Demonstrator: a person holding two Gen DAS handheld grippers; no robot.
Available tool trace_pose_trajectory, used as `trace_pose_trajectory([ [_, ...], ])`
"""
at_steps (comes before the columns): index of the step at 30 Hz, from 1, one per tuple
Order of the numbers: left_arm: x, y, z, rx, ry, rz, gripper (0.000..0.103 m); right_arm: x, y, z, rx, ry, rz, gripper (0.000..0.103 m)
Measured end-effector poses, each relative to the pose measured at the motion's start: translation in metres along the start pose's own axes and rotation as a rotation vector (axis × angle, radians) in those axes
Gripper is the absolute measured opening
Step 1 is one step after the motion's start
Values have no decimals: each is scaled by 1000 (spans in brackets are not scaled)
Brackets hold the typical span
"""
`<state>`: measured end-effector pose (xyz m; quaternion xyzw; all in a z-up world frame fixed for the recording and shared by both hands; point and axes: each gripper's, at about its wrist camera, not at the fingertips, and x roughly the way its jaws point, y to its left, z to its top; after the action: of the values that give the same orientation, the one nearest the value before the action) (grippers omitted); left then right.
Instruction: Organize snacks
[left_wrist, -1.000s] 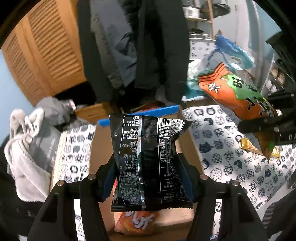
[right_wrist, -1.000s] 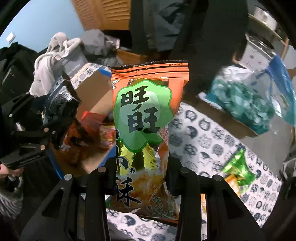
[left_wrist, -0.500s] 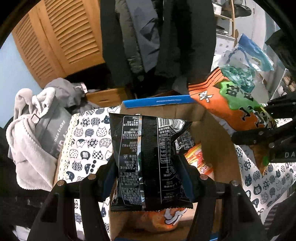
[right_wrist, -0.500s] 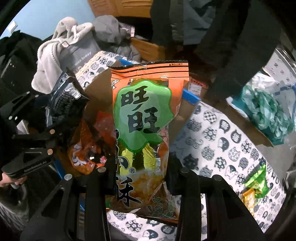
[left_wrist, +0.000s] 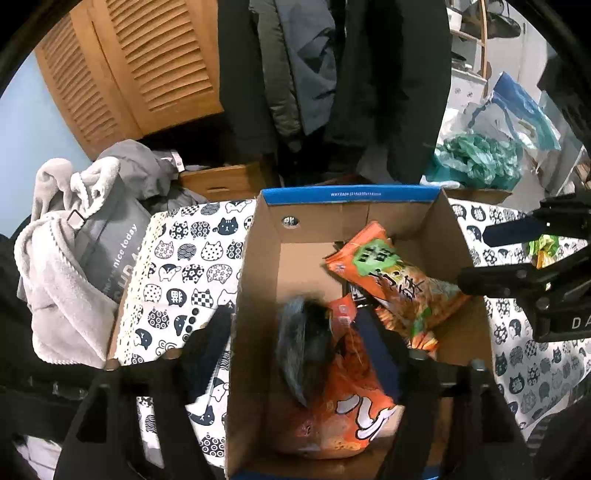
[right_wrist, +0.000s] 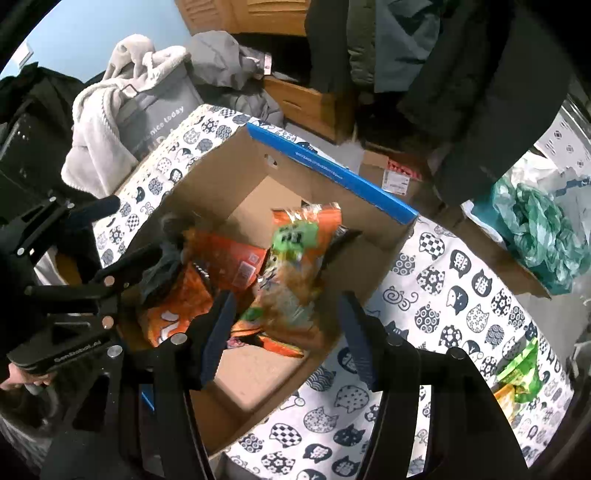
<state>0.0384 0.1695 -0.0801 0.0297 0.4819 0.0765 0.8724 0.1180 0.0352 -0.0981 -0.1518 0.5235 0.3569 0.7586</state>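
An open cardboard box (left_wrist: 255, 280) (right_wrist: 325, 173) with a blue rim stands on the cat-print cloth. Both my grippers hang over it, open and empty. Below my left gripper (left_wrist: 295, 332) the black snack bag (left_wrist: 306, 343) is blurred, falling onto an orange bag (left_wrist: 343, 410) on the box floor. Below my right gripper (right_wrist: 288, 325) the orange and green snack bag (right_wrist: 295, 266) is blurred in the box; it also shows in the left wrist view (left_wrist: 395, 284). The right gripper shows at the right edge of the left wrist view (left_wrist: 532, 258), the left gripper in the right wrist view (right_wrist: 110, 236).
A small green and yellow snack packet (right_wrist: 521, 373) lies on the cat-print cloth (right_wrist: 443, 295) at the right. A grey bag with a fleece (left_wrist: 74, 251) lies left of the table. Dark coats (left_wrist: 332, 74) hang behind; a teal plastic bag (left_wrist: 476, 158) sits back right.
Both grippers opened and let go of their bags. The black bag and the orange and green bag have dropped into the box.
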Motion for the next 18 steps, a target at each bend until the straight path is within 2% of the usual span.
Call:
trace_pose_trajectory([
  [6,-5,-8,4,14,-13,-13,78,-10,-6,-7,-9,-11,-28,60],
  [10,-5,-18,4,27,-8,-32,79,-20,-12,-15,-15,-27,-51,66],
  [18,-9,-57,8,73,-3,-89,79,-37,-32,-39,-13,-38,-90,66],
])
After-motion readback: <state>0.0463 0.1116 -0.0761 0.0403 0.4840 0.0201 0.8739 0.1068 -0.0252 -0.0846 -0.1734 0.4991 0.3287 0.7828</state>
